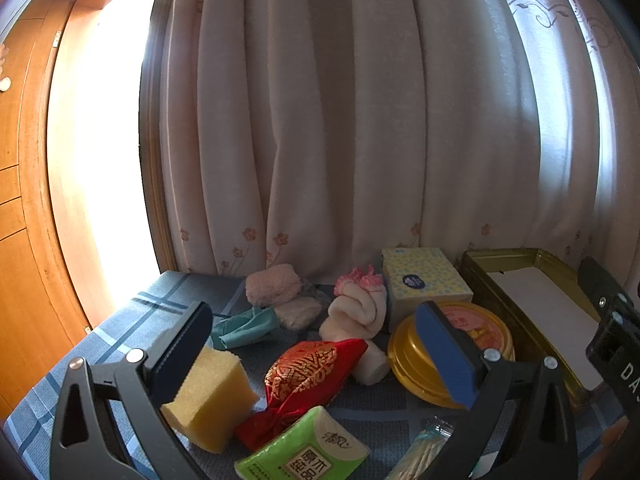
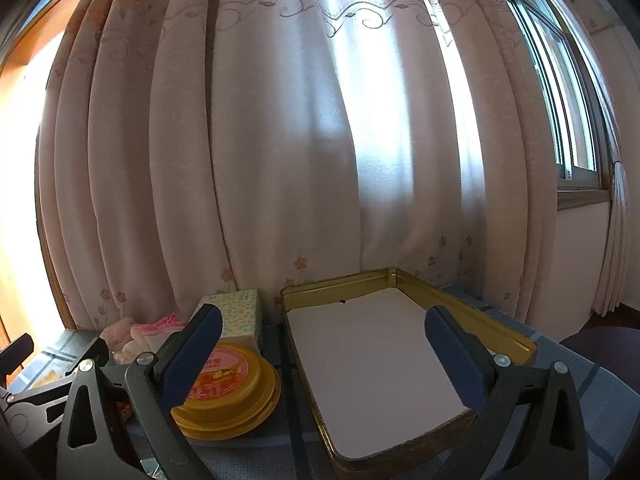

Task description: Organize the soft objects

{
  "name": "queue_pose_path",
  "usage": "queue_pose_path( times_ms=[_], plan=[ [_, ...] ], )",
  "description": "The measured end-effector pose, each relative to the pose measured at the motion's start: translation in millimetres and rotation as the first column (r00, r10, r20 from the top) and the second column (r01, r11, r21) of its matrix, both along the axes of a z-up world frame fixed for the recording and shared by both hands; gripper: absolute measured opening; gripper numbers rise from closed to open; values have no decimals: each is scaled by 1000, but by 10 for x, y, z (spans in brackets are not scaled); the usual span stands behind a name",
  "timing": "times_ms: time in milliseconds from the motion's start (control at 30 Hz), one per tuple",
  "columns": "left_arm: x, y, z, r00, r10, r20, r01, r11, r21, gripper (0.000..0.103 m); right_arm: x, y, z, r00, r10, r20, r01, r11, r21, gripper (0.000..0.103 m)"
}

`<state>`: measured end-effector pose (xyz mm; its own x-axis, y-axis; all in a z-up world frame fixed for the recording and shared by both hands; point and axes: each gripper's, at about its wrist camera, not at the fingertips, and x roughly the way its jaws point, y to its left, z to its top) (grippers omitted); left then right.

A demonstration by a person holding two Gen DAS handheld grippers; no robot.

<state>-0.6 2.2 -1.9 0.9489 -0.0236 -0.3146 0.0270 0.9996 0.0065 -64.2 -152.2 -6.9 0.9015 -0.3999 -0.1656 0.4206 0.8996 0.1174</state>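
In the left wrist view, soft things lie on a blue checked cloth: a yellow sponge (image 1: 210, 396), a red embroidered pouch (image 1: 306, 376), a rolled cream towel (image 1: 356, 316), a teal cloth (image 1: 244, 328) and a pink fluffy bundle (image 1: 272, 284). My left gripper (image 1: 316, 344) hangs open above them, its left finger beside the sponge. In the right wrist view a gold tin tray (image 2: 472, 312) with a white paper lining lies ahead. My right gripper (image 2: 324, 356) is open over the tray's near half, holding nothing.
A round gold tin (image 2: 232, 388) sits left of the tray, and a patterned tissue box (image 1: 424, 280) stands behind it. A green tissue pack (image 1: 304, 452) and a bag of cotton swabs (image 1: 420, 452) lie near the front edge. Curtains hang close behind the table.
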Motion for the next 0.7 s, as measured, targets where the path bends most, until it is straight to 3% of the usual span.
queue_pose_path(
  times_ms=[167,333,467,700],
  plan=[
    [-33,-3,7,1000,4,-5,-4,1000,1,103,-8,-22,-4,1000,-8,2,8,1000,10,103],
    [-108,19,6,1000,-12,-17,12,1000,-4,103,-104,-124,-52,999,39,-14,-38,995,91,102],
    [-274,163,9,999,-42,-23,42,999,-29,103,-271,-214,-144,993,88,-77,-72,980,186,102],
    [-508,415,-45,996,-50,-75,48,998,-26,102,-441,-16,-393,952,204,-228,-160,967,196,102]
  ],
)
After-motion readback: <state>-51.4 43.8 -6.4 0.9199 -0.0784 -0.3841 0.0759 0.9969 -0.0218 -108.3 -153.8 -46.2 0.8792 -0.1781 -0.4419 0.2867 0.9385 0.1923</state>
